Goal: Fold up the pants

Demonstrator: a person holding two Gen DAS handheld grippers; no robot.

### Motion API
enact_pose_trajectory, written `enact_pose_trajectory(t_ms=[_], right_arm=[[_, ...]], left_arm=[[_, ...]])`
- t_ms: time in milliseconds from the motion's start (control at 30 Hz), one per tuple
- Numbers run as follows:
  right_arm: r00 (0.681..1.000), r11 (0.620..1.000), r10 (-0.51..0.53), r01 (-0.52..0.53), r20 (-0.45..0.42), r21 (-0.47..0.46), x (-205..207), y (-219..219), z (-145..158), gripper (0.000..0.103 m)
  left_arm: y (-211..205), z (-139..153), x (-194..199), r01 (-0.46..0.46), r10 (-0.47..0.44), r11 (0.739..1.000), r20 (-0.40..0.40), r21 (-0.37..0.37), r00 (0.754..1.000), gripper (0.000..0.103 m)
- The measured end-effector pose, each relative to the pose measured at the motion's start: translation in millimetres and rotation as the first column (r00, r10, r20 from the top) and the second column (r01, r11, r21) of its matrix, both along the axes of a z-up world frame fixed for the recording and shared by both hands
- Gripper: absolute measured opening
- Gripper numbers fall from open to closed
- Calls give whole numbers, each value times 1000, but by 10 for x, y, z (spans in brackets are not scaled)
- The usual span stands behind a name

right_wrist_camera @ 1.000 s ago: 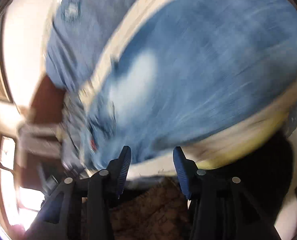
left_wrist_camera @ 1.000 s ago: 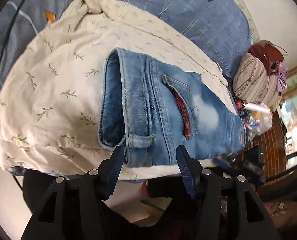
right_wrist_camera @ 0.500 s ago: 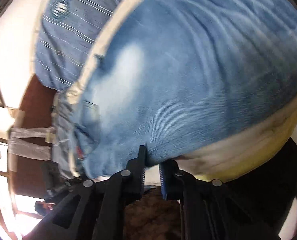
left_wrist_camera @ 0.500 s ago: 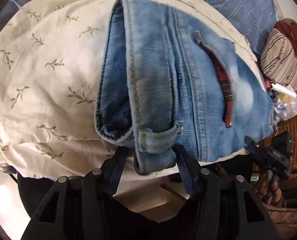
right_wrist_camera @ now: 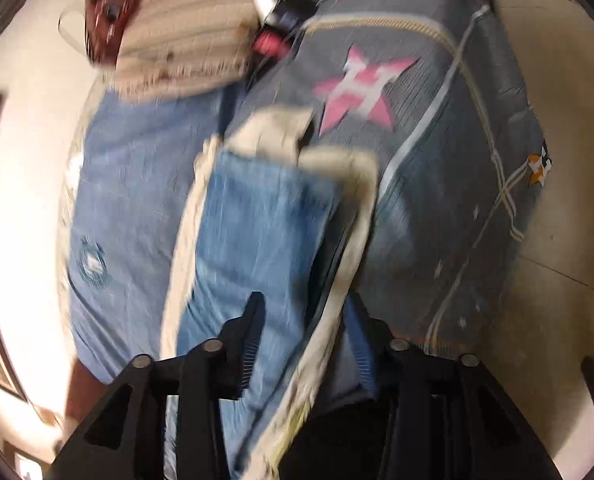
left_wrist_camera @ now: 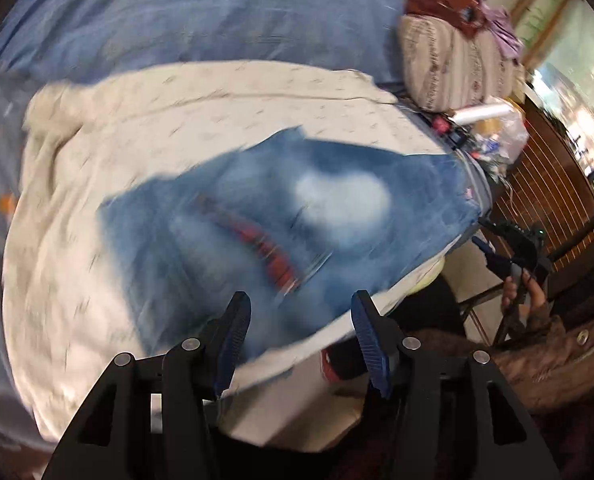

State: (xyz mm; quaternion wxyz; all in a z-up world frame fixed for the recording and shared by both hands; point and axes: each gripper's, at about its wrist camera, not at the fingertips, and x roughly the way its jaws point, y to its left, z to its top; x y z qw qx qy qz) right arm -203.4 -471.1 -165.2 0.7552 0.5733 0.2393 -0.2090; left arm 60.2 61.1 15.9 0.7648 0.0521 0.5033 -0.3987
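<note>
Folded blue jeans (left_wrist_camera: 337, 208) with a pale faded patch and a red-trimmed pocket lie on a cream leaf-print cloth (left_wrist_camera: 97, 160) on the bed. My left gripper (left_wrist_camera: 303, 340) hovers over their near edge; its jaws are opening and nothing is pressed between them. In the right wrist view the jeans (right_wrist_camera: 257, 232) stretch away from my right gripper (right_wrist_camera: 305, 340), whose jaws are opening above the cream cloth's edge (right_wrist_camera: 357, 184) without holding anything. The left wrist view also shows the right gripper (left_wrist_camera: 505, 252) off the bed's right side, in a hand (left_wrist_camera: 531, 300). Both views are blurred.
A blue striped cover (left_wrist_camera: 177, 12) lies beyond the cloth. A grey bedspread with a pink star (right_wrist_camera: 437, 160) hangs at the bed's side. A striped bundle (left_wrist_camera: 453, 68) and a plastic bag of clutter (left_wrist_camera: 493, 128) sit at the far right, by brown slatted furniture (left_wrist_camera: 545, 200).
The left gripper, earlier around the jeans' waistband corner, has drawn back and risen. The right gripper narrowed at the jeans' edge, then spread, rolled and swung away to the side.
</note>
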Motion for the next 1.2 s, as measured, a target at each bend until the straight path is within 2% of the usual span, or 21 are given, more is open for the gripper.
enact_pose_trajectory(t_ms=[67,200,333,433,500,633,733,867,1033,1100,1200], right_arm=[[1000,1000,-2,2,24,1,24,-103,-35,53],[998,999,13,-11,69,-36,206,-165,-88,53],[999,999,27,-26,28,-36,388,-261,-139,54],[999,997,38,-38,3,-61,421,-206,-73,58],[999,998,43,-42,30,-41,364,-171,-76,58],[995,995,69,-73,71,63,348,-159,-227,58],[995,997,70,-72,67,29,398,-185,-222,58],[992,996,94,-93,90,-7,478,-201,-192,61],[986,991,128,-125,110,-36,470,-190,-193,62],[983,991,135,-132,121,-33,463,-197,-205,64],[980,990,144,-141,141,-32,442,-197,-215,68]], left_arm=[[-323,64,75,43,-44,998,27,36,999,53],[-1070,84,171,150,-160,980,65,134,985,54],[-1928,28,246,243,-266,943,76,227,961,54],[-2563,-18,320,298,-328,916,72,270,942,54],[-2951,-82,363,335,-364,901,59,274,930,54],[-3660,-251,409,397,-423,871,27,290,906,54],[-4163,-430,466,426,-452,854,20,297,892,54],[-4778,-655,589,451,-470,851,6,269,883,54],[-5290,-927,717,476,-494,841,7,255,869,54],[-5457,-1043,706,512,-533,814,2,275,846,54],[-5660,-1254,624,556,-604,754,36,350,796,54]])
